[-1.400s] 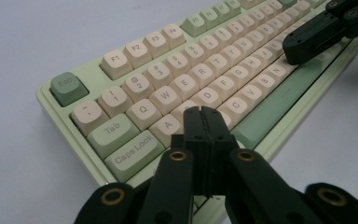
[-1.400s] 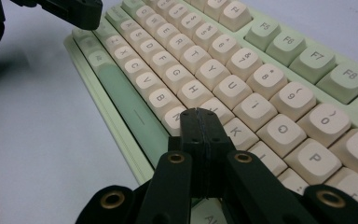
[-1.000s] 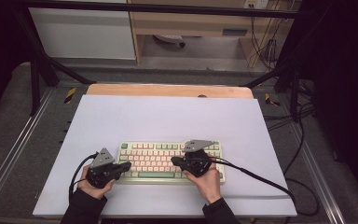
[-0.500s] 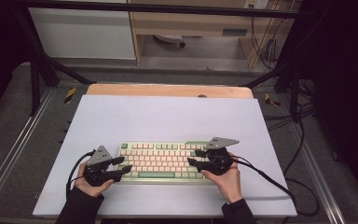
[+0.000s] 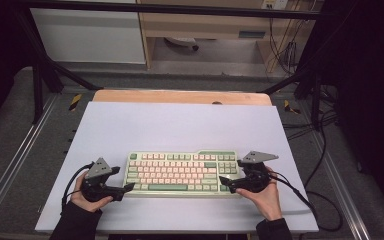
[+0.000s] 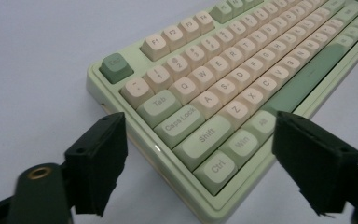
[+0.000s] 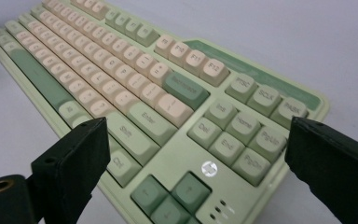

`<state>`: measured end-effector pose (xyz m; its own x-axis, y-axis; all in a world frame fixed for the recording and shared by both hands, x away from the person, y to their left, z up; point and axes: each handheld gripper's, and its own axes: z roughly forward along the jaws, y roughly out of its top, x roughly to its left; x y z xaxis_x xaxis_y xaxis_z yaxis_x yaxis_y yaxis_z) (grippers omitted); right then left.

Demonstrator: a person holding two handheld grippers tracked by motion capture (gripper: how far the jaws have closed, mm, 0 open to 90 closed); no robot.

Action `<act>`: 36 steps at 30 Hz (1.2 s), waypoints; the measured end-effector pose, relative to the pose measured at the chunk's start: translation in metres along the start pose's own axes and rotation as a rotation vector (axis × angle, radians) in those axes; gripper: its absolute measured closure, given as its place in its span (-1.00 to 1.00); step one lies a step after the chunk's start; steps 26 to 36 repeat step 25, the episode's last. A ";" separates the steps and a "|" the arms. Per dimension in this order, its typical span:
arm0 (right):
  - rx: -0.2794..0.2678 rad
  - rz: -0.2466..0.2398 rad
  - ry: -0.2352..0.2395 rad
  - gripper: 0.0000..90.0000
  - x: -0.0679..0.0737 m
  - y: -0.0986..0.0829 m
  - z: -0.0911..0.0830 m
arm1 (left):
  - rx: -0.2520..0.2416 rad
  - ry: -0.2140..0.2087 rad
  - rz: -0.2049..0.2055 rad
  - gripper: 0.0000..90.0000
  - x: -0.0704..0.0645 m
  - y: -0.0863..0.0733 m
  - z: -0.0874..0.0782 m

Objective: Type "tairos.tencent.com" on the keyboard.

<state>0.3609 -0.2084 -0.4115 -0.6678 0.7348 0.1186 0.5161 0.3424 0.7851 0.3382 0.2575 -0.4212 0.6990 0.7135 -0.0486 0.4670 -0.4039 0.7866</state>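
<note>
On the table (image 5: 180, 125), both spread grippers, left (image 5: 125, 189) and right (image 5: 226, 183), flank the keyboard (image 5: 180, 172).

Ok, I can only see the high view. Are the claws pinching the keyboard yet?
Observer: No. In the left gripper view the left gripper is open, its jaws spread on either side of the keyboard's Ctrl corner.
Operator: And the other one?
Observer: The right gripper is open too, aimed at the arrow keys.
Operator: What's that dark key in the top left corner?
Observer: It is the Esc key, a darker green than its neighbours.
Operator: Is there any logo on it?
Observer: Yes, a small round badge sits just above the arrow keys.
</note>
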 end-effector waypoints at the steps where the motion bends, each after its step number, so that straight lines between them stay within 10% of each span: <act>1: 0.000 0.004 -0.001 -0.87 -0.002 -0.003 -0.001 | 0.001 0.002 0.001 -0.70 0.001 -0.001 0.000; 36: 0.027 0.025 0.010 -0.98 -0.019 -0.036 -0.014 | 0.022 -0.007 -0.001 -0.83 0.008 -0.017 -0.003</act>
